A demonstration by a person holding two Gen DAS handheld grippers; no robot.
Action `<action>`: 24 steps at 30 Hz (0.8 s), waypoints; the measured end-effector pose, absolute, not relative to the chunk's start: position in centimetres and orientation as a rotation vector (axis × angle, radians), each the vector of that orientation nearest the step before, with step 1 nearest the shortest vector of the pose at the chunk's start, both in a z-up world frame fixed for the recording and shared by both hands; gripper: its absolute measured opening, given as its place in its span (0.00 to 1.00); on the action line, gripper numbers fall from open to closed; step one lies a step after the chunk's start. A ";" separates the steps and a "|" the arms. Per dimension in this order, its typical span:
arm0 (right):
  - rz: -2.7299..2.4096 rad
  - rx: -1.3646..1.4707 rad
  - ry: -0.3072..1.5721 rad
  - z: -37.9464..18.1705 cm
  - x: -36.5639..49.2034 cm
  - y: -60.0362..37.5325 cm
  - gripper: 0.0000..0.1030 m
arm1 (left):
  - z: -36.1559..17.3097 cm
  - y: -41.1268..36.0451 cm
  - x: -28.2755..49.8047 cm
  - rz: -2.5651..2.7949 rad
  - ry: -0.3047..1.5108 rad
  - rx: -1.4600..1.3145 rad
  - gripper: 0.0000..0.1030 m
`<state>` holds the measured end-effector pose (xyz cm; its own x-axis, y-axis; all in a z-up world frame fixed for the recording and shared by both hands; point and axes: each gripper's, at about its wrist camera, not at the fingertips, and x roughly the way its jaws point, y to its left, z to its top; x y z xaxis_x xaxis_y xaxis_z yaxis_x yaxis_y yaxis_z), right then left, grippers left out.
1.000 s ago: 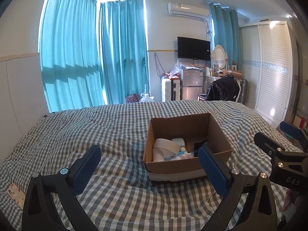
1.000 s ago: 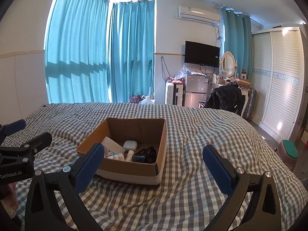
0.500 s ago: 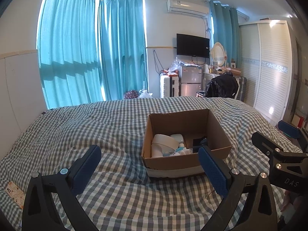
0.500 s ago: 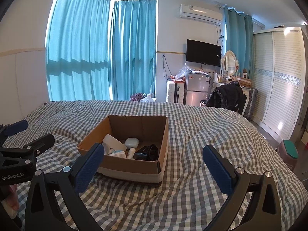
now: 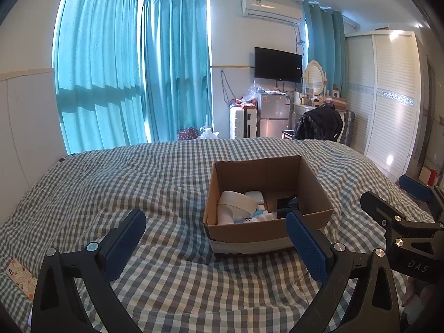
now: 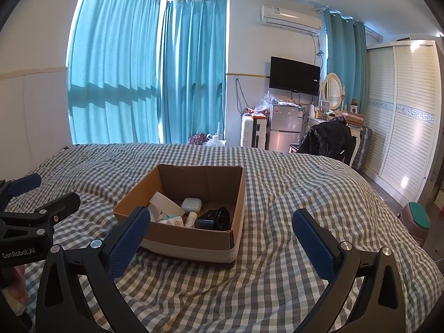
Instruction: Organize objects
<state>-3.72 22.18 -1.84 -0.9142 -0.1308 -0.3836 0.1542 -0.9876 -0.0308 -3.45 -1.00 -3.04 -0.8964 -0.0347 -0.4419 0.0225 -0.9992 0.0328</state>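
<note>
Several small items, among them a white case [image 6: 191,204] and a black charger [image 6: 213,218], lie in the open box [image 6: 177,238] in the middle of the bed [image 6: 277,283]. Both the left gripper [image 5: 216,238] and the right gripper [image 6: 222,238] hover before it, spread wide and empty. I think one should descend straight from above, clear of the box walls

"das" on right hand-held gripper [image 5: 410,213]; "genrobot.ai" on left hand-held gripper [image 6: 30,197]
</note>
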 end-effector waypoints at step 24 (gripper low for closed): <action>-2.941 0.585 0.101 -2.0 -3.4 22.2 1.00 | -3.2 -0.9 -3.1 -3.035 -0.076 0.703 1.00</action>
